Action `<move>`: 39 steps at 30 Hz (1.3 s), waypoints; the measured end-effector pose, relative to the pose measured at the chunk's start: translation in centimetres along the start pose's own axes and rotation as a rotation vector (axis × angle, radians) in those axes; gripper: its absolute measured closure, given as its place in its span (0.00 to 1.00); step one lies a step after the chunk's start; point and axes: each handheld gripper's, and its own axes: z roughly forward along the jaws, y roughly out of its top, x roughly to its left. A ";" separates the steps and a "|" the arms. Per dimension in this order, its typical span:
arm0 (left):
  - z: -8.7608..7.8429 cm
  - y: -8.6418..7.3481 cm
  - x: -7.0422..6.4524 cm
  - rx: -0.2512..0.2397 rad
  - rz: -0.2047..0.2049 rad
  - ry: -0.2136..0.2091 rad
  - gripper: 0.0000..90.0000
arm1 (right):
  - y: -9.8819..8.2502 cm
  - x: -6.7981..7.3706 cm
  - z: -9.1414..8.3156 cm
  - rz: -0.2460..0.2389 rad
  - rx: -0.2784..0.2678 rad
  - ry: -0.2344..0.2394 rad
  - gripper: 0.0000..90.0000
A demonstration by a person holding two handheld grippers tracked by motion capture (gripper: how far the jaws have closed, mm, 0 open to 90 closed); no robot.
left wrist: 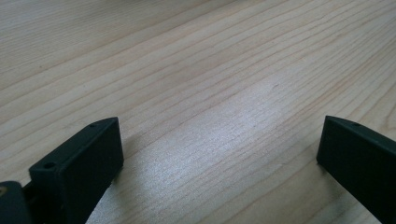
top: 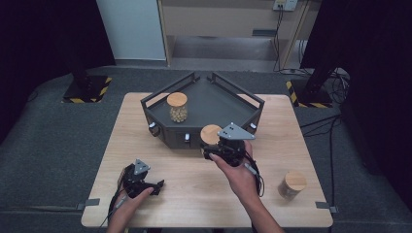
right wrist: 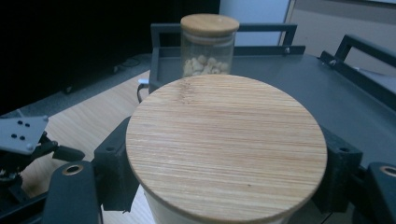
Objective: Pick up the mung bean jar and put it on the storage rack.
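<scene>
A jar with a round bamboo lid (right wrist: 226,147) is sitting clamped between the two black jaws of the right gripper (top: 214,145), whose pads are pressing against the jar's sides just under the lid; in the high view the jar is hanging at the front edge of the dark angular tray (top: 214,104), near the tray's front wall and above the wooden table (top: 194,184). The person's right hand (top: 238,172) is gripping the tool from behind, its cable trailing back along the wrist. Deeper inside the tray, a second glass jar (top: 177,108) with a matching bamboo lid is standing upright, holding pale round pieces, well apart from the held jar. A third lidded jar (top: 292,185) is standing on the table near the right edge, away from both grippers. To the left, the left gripper (top: 154,185) is resting low over the bare tabletop in the person's left hand (top: 128,204), its jaws standing wide apart with nothing between them but wood grain.
</scene>
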 end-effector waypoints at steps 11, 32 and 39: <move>0.0 0.0 0.0 0.000 -0.001 0.001 0.00 | 1.9 -0.6 0.0 0.001 -0.018 -0.013 0.28; 0.0 0.0 -0.1 0.000 -0.005 0.005 0.00 | 2.7 -1.3 1.6 0.042 -0.026 -0.029 0.28; 0.0 0.0 -0.1 0.001 -0.005 0.005 0.00 | 3.2 -1.0 2.0 0.029 -0.019 -0.026 0.28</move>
